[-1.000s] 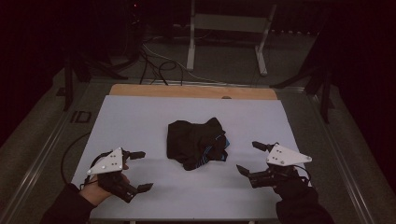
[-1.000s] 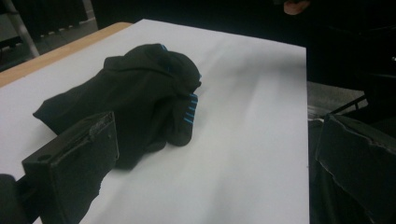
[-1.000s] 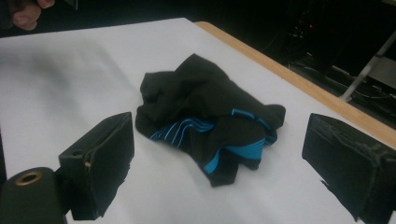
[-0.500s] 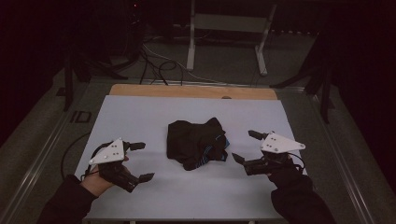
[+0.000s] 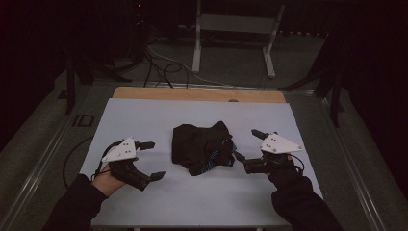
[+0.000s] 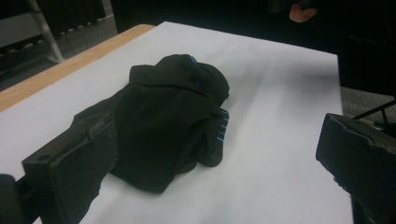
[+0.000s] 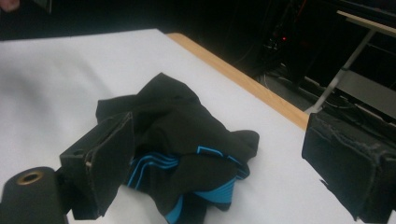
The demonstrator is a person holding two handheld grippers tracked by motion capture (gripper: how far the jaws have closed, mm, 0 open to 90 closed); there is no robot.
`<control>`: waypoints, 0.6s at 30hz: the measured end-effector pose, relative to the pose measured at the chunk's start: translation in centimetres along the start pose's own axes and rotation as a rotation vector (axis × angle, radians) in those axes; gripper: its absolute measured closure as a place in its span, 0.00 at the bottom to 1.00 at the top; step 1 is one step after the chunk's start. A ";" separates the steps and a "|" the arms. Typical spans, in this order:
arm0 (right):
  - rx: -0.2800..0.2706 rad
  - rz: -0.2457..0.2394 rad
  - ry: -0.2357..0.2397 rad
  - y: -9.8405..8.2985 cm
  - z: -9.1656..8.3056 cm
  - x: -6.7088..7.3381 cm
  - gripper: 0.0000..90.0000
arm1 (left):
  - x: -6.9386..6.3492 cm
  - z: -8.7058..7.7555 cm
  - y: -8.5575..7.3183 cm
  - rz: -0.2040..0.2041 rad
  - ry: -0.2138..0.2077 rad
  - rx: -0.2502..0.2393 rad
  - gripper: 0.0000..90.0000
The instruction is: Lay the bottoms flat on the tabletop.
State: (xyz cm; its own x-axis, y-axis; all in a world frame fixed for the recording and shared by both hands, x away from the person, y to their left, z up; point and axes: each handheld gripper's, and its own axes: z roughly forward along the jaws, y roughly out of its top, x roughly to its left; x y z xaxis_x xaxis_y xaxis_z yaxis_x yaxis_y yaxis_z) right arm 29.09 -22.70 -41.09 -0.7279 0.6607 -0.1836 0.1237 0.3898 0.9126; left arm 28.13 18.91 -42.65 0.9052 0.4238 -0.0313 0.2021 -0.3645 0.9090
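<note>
A crumpled black garment (image 5: 203, 148) is lying mid-table, untouched (work barely begun). The left gripper (image 5: 148, 160) is waiting at its nine o'clock, the right gripper (image 5: 246, 147) at three o'clock, both gaping wide.

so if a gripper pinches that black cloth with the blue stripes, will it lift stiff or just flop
The black cloth lies crumpled in soft folds, so it would probably flop and drape. It looks thin, likely light. Pushed, it would probably bunch on the white table cover rather than slide whole.

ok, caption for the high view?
Two open hand-held grippers flank a crumpled black garment on a white table.
</note>
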 end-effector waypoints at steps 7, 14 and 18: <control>0.038 0.057 0.019 -1.5 1.5 0.3 0.11 | 0.3 2.1 -0.4 -0.004 0.017 0.002 0.00; 0.078 0.111 0.048 -3.3 2.9 1.4 0.11 | 0.8 3.8 -1.2 -0.014 0.068 0.040 0.00; 0.112 0.092 0.057 -4.3 3.7 1.8 0.12 | 1.1 4.4 -1.7 -0.033 0.075 0.067 0.00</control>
State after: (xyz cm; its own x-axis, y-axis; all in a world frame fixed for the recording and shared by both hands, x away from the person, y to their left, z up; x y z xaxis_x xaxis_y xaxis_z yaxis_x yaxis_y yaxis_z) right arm 29.70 -20.84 -46.68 -0.7467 0.6608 -0.0767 0.2643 0.4005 0.8773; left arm 30.41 16.30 -46.02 0.8674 0.4968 -0.0272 0.2583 -0.4030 0.8780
